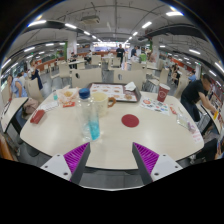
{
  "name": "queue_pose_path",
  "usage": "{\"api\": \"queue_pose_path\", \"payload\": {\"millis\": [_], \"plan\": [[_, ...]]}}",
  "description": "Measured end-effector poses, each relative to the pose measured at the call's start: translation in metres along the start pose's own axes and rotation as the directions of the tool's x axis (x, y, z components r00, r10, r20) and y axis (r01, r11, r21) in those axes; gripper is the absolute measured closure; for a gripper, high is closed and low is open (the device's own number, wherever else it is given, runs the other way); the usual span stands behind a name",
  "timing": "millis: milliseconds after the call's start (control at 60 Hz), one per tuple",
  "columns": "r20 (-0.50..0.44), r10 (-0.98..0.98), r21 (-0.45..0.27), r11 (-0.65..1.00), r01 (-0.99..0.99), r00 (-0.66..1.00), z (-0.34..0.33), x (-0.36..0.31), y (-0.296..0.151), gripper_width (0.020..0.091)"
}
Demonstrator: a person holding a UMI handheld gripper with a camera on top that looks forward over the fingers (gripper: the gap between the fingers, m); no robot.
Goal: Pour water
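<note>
Gripper (111,158) is held open, nothing between the pads. Bottle (90,116) stands upright on the table (120,145), ahead and left of the fingers. Likely light, thin-walled, slippery; best taken mid-body.

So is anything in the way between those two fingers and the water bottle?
Nothing visible. The bottle stands on the table beyond the open gripper, a little left of its line, with only bare tabletop between them. The red coaster lies off to the right.
</note>
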State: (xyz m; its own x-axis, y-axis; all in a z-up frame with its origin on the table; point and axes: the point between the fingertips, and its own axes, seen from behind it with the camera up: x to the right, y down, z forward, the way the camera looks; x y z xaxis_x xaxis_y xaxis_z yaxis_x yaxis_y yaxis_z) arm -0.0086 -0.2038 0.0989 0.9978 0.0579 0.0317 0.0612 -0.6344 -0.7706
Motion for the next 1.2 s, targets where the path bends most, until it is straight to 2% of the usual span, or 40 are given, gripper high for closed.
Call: {"api": "queue_pose_path", "payload": {"millis": [117, 217, 333, 417, 467, 533, 583, 717, 800, 900, 1033, 1100, 1200], "plan": [[0.022, 0.006, 0.079, 0.997, -0.008, 1.000, 0.019, -0.052, -0.020, 0.0253], [0.002, 0.019, 0.149, 0.989, -0.019, 1.000, 0.048, -0.071, -0.043, 0.0256], [-0.003, 0.057, 0.189, 0.980, -0.055, 0.998, 0.088, -0.080, -0.063, 0.0260], [-0.024, 0.053, 0.204, 0.978, -0.047, 0.998, 0.112, -0.077, -0.068, 0.0296], [-0.033, 0.058, 0.198, 0.979, -0.050, 0.998, 0.123, -0.077, -0.066, 0.0362], [-0.038, 0.077, 0.191, 0.979, -0.069, 0.996, 0.134, -0.076, -0.062, 0.0525], [-0.038, 0.088, 0.206, 0.975, -0.078, 0.995, 0.136, -0.076, -0.064, 0.0550], [-0.064, 0.094, 0.200, 0.977, -0.079, 0.994, 0.133, -0.071, -0.063, 0.0683], [-0.062, 0.075, 0.182, 0.981, -0.062, 0.995, 0.129, -0.073, -0.068, 0.0706], [-0.142, 0.004, 0.206, 0.978, 0.026, 0.990, 0.111, -0.051, -0.098, 0.0706], [-0.316, -0.145, 0.214, 0.952, 0.219, 0.938, 0.090, -0.006, -0.157, 0.0709], [-0.421, -0.258, 0.172, 0.918, 0.356, 0.869, 0.088, 0.023, -0.184, 0.0707], [-0.543, -0.458, 0.036, 0.825, 0.564, 0.704, 0.092, 0.059, -0.217, 0.0707]]}}
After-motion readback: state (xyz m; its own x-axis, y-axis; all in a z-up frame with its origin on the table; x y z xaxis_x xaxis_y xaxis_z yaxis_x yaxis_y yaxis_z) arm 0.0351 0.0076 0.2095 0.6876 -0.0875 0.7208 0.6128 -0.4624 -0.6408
